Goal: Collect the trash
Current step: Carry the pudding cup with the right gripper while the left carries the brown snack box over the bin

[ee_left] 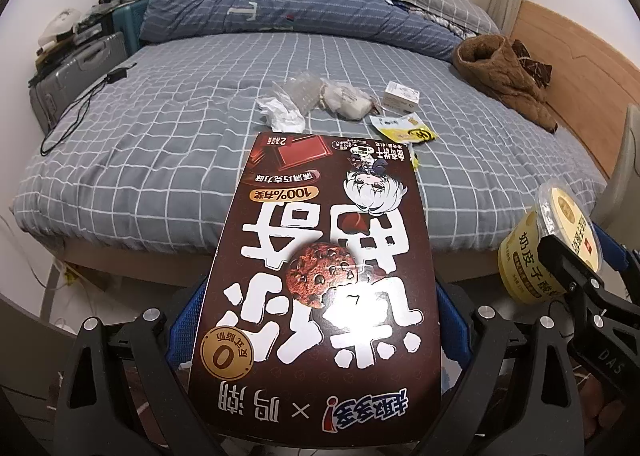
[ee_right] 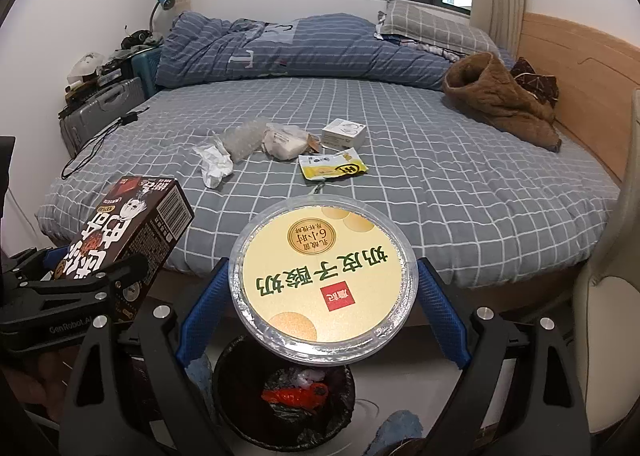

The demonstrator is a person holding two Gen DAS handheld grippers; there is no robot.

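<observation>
Bed (ee_right: 440,184) behind, yogurt cup (ee_right: 324,280) between right tongs (ee_right: 324,296), above bin (ee_right: 248,408)

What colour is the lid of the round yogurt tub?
Pale yellow with green lettering, on the round yogurt tub; clearest in the right wrist view.

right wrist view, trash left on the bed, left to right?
Tissue → bubble wrap → clear bag → yellow packet. White box overlaps the packet's span, so its place is unclear.
</observation>
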